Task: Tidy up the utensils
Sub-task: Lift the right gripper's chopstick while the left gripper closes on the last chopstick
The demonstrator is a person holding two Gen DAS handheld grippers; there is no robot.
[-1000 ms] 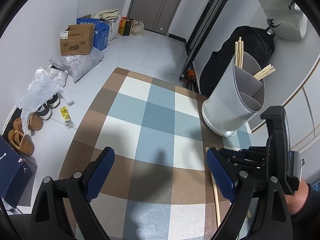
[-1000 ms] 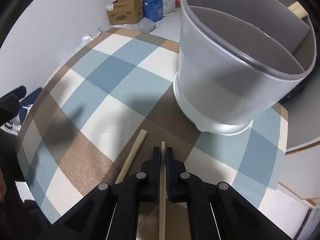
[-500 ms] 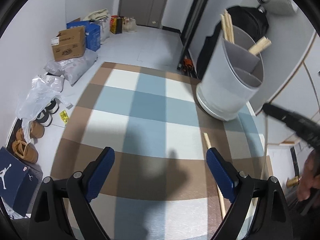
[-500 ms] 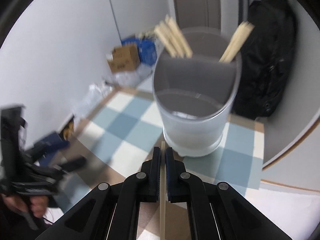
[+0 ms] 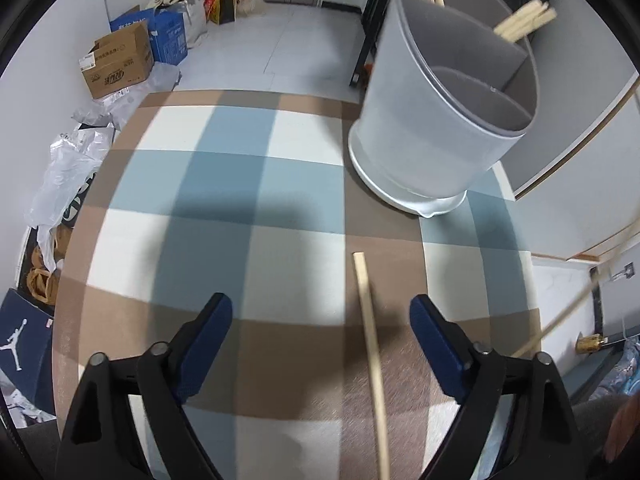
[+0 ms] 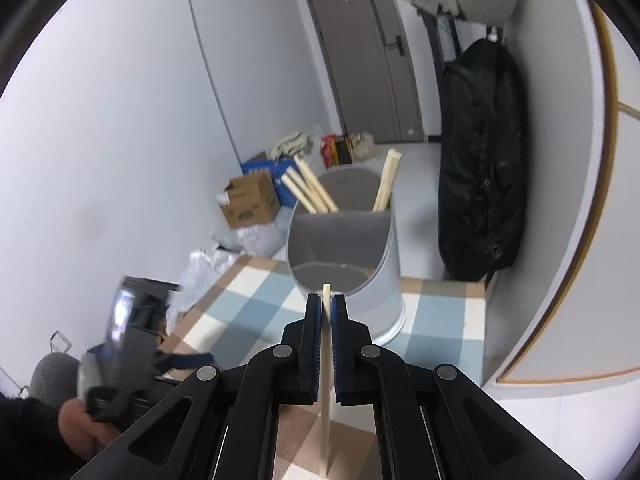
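A grey divided utensil holder stands on the checked tablecloth at the far right, with several wooden chopsticks in its back compartments. It also shows in the right wrist view. One chopstick lies on the cloth between the fingers of my open left gripper. My right gripper is shut on another chopstick and holds it in the air, in front of and above the holder. That chopstick shows at the right edge of the left wrist view.
The left gripper with the hand holding it shows at the lower left of the right wrist view. A black bag hangs on the wall behind the holder. Cardboard boxes, plastic bags and shoes lie on the floor left of the table.
My right gripper has lifted its chopstick off the cloth and pulled back from the holder. My left gripper has moved right, so the lying chopstick is now between its fingers.
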